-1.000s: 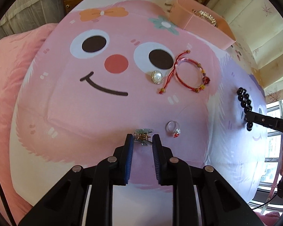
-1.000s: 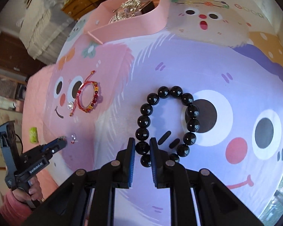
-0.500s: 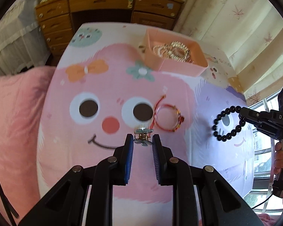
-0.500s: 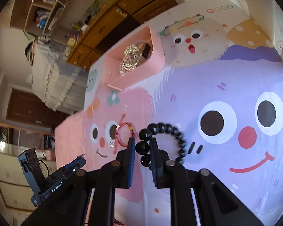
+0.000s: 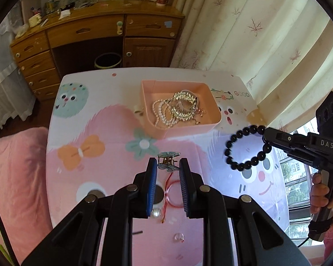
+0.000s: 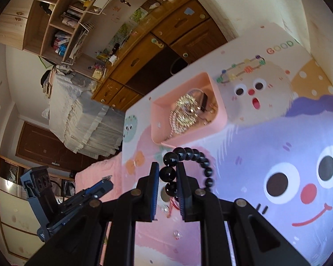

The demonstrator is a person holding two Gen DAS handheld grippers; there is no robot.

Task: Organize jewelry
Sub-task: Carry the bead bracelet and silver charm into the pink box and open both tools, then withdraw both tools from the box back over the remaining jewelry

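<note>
In the left wrist view, the left gripper point(image 5: 165, 166) sits at lower centre of the frame, its jaws narrowed onto a small teal flower hair clip point(image 5: 168, 160) pinched at the very tips; the clip looks light and rigid, with a sprung metal hinge, so a hold across its flat sides near the hinge seems safest, since a squeeze on the petals could chip them or let it flick out. Above it, in the upper middle, the pink tray point(image 5: 213, 123) stands on the cartoon-printed tabletop point(image 5: 113, 115) and already holds a heap of pearl and gold chains point(image 5: 175, 108). At right the right gripper point(image 5: 266, 137) carries a black bead bracelet point(image 5: 244, 148) that hangs as a loose loop. Low in the frame a red cord bracelet point(image 5: 173, 190), a pearl piece point(image 5: 155, 212) and a small ring point(image 5: 179, 237) lie on the cloth. In the right wrist view, the right gripper point(image 6: 167, 173) at lower centre is closed narrowly on one bead of the black bead bracelet point(image 6: 191, 155), the rest arching up and to the right; the beads look smooth, hard and fairly heavy on a stretchy string, so they may roll or slip between the pads and swing freely. The pink tray point(image 6: 222, 113) lies just above, at centre, and the left gripper point(image 6: 105, 182) shows at lower left
</note>
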